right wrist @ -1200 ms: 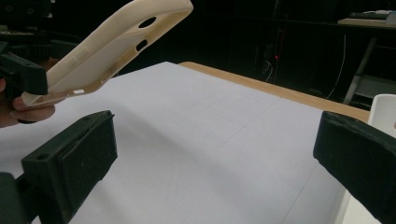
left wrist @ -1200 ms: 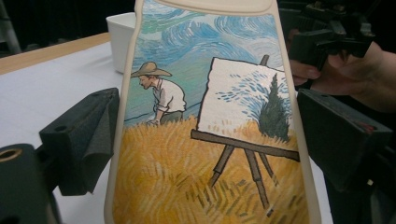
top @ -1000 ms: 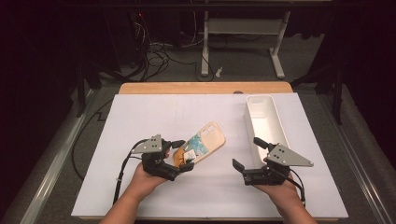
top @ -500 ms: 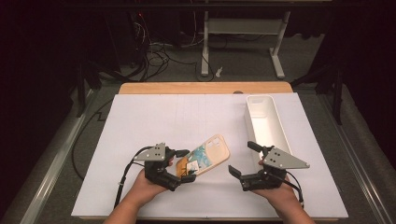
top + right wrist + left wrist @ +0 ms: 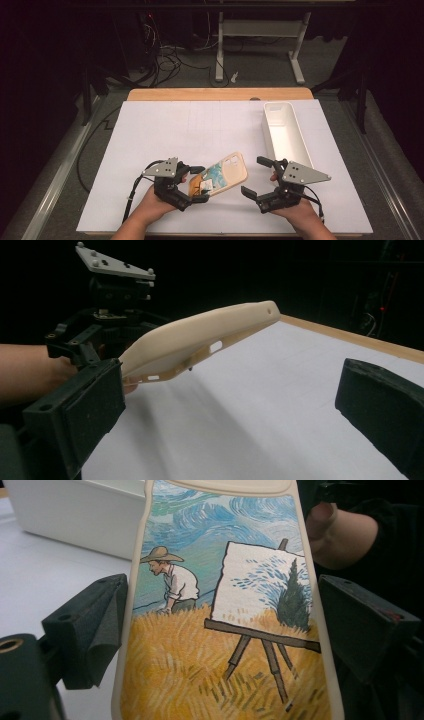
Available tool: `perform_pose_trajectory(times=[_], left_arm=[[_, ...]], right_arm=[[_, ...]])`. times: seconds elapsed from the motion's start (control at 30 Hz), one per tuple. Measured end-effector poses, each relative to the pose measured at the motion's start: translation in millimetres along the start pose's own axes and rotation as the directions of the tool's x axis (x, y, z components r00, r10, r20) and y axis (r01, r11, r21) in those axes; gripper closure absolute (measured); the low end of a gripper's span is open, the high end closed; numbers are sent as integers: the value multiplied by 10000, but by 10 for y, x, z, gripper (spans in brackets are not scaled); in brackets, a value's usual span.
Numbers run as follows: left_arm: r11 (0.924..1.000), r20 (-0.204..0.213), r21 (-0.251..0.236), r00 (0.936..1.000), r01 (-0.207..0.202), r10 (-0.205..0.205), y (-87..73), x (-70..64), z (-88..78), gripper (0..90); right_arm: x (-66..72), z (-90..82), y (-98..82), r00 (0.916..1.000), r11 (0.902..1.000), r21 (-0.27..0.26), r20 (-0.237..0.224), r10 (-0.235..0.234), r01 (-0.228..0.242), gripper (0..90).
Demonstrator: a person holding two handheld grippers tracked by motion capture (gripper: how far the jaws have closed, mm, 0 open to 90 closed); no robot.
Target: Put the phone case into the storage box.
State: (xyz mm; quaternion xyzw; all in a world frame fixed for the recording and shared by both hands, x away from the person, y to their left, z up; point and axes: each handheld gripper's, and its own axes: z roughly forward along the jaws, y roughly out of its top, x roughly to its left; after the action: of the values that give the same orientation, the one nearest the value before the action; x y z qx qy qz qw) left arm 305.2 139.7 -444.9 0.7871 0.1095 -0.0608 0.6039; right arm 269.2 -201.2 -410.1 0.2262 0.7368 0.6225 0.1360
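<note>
2 grippers: left gripper [image 5: 196,185] grips the phone case [image 5: 226,172], right gripper [image 5: 256,176] gapes, holding nothing

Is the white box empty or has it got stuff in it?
Empty: from above, the long white plastic bin shows only its bare white inside.

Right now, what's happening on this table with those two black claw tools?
A person sits at a white table with a two-jaw gripper in each hand. The left gripper holds a cream phone case, printed with a painter at an easel, by one end, lifted off the table and tilted up. The right gripper waits beside it with jaws open and nothing between them. A white bin stands at the table's right, beyond the right gripper.
</note>
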Motion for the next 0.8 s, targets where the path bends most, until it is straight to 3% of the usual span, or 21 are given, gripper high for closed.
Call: perform_pose_trajectory(times=[0.33, 0.5, 0.8], left_arm=[[9999, 380, 56, 9992, 102, -104, -23, 12, 6, 115], [9999, 459, 142, 9989, 68, -74, -27, 5, 18, 115], [9997, 755, 219, 9971, 58, -74, -33, -3, 40, 115]], right_arm=[[58, 26, 25, 9964, 9995, -308, -849, 6, -32, 1], [58, 52, 27, 9946, 9995, -323, -1037, 18, -51, 0], [5, 115, 22, 9844, 9980, -554, -1748, 198, -299, 1]])
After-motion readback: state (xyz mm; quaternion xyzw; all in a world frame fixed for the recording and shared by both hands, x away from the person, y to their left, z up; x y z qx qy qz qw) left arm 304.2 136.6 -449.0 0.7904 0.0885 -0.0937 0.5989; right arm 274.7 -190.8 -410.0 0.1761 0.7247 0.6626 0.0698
